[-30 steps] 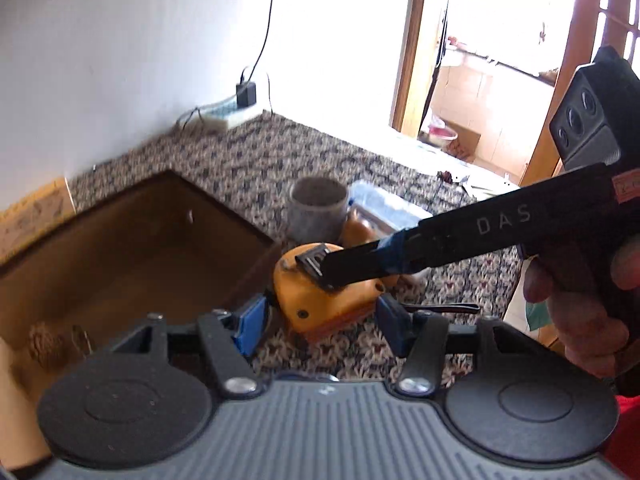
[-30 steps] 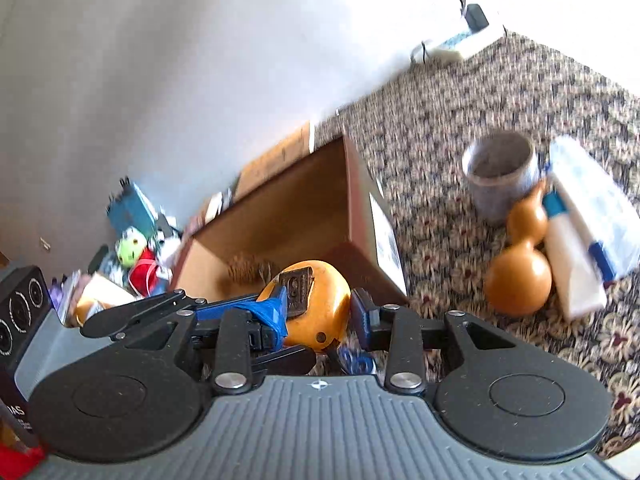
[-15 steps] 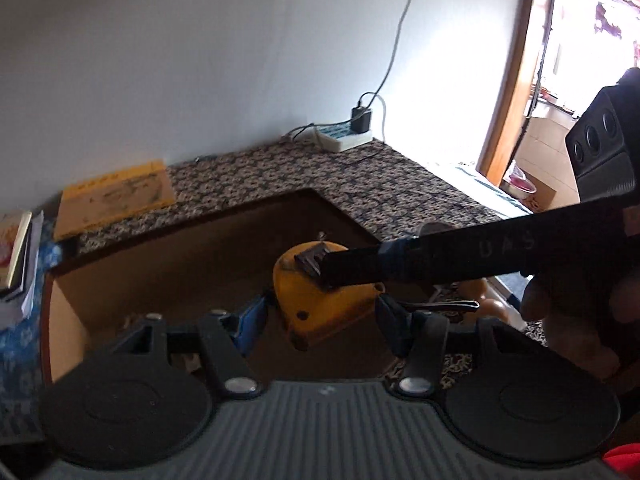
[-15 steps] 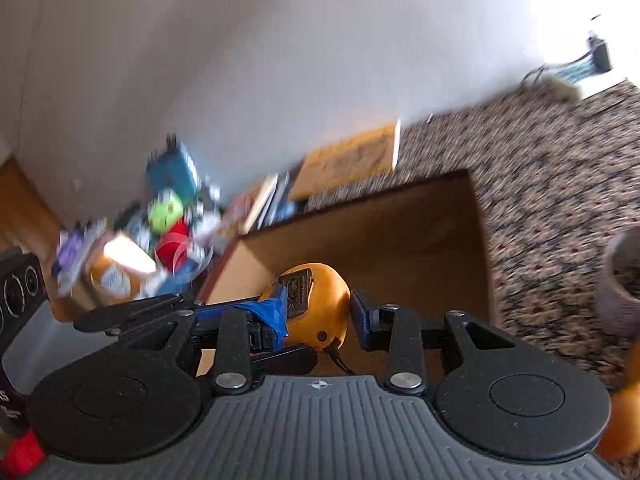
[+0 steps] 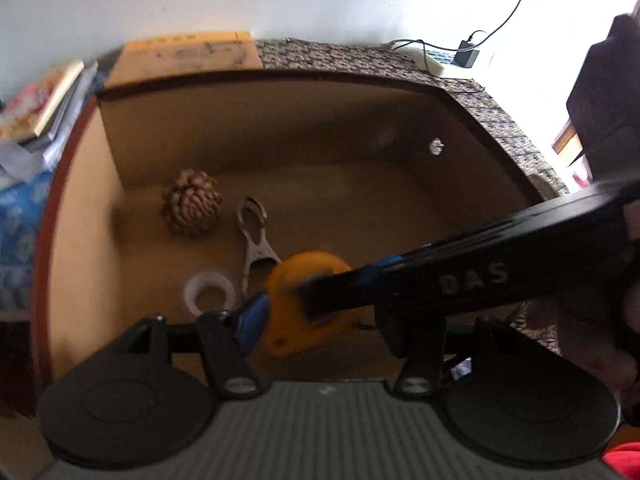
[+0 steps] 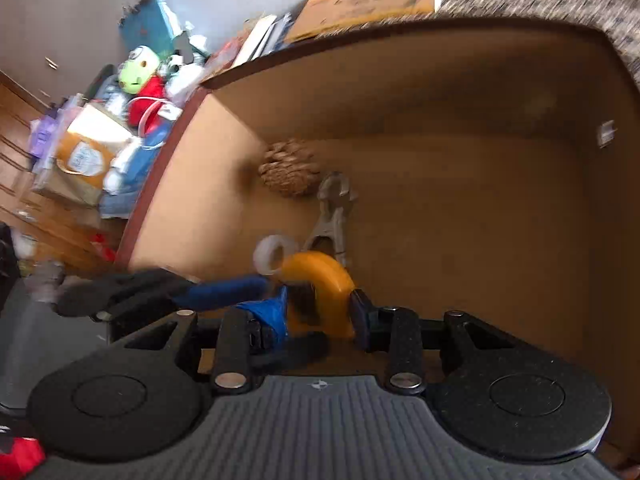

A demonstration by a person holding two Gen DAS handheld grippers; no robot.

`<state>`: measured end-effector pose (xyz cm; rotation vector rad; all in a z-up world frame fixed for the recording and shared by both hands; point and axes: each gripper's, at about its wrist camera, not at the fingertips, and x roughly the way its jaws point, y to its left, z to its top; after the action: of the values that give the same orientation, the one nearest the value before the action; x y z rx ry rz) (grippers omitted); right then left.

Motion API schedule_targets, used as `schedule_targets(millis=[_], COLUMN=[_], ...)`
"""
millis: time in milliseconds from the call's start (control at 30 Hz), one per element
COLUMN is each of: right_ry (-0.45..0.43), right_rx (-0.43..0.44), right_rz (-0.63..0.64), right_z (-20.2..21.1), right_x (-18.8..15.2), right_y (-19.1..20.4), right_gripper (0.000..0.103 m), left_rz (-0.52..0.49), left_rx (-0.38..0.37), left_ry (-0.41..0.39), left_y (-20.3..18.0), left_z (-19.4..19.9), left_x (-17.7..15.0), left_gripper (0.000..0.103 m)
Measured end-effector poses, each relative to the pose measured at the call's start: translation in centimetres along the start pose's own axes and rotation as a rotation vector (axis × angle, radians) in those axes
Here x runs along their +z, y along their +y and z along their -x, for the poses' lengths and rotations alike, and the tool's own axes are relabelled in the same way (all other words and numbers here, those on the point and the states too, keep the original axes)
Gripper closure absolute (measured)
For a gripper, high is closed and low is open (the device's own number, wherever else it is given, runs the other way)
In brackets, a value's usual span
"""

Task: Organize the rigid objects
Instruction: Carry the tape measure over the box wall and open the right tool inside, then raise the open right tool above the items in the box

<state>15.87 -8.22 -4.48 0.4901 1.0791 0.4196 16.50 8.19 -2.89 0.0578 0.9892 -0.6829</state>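
An orange tape measure (image 5: 298, 300) is held between both grippers over the open brown cardboard box (image 5: 280, 120). My left gripper (image 5: 320, 320) has its fingers on either side of it. My right gripper (image 6: 320, 312) is shut on the tape measure (image 6: 320, 284); its black finger crosses the left wrist view from the right. Inside the box lie a pine cone (image 5: 192, 202), a grey metal clamp (image 5: 256, 240) and a clear tape roll (image 5: 209, 293). They also show in the right wrist view: pine cone (image 6: 288, 168), clamp (image 6: 334, 212), tape roll (image 6: 272, 254).
The box stands on a patterned cloth (image 5: 500, 112). A flat cardboard piece (image 5: 188, 54) and books (image 5: 44, 96) lie behind and left of it. A power strip (image 5: 440, 58) sits at the back right. Cluttered toys and bags (image 6: 120, 120) lie left of the box.
Both grippers carried the tape measure from above the cloth, over the box rim, and down into the box. The box floor and its contents have come into view.
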Motion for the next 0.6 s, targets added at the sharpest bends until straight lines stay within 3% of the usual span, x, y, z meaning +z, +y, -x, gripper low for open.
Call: schedule_targets(millis=[100, 233, 333, 467, 600], right_ry=[-0.015, -0.036, -0.076, -0.154, -0.231], right_rx=[-0.006, 0.046, 0.05, -0.027, -0.163], right_rz=[0.021, -0.021, -0.055, -0.036, 0.002], right_z=[-0.1, 0.1, 0.7, 2.1, 3.3], right_x=[0.0, -0.2, -0.4, -0.5, -0.4], right_y=[0.5, -0.1, -0.6, -0.6, -1.1], right_gripper=[0.085, 0.085, 0.085, 0.084, 0.084], left_rz=[0.008, 0.012, 0.015, 0.0, -0.015], left_rx=[0.008, 0.036, 0.059, 0.112, 0.148], left_ry=[-0.005, -0.007, -0.004, 0.002, 0.007], left_y=[0.0, 0.3, 0.5, 0.6, 0.2], left_z=[0.2, 0.3, 0.1, -0.5, -0.9], left_x=[0.2, 0.2, 0.3, 0.9, 1.6], left_gripper=[0.049, 0.038, 0.038, 0.038, 0.038])
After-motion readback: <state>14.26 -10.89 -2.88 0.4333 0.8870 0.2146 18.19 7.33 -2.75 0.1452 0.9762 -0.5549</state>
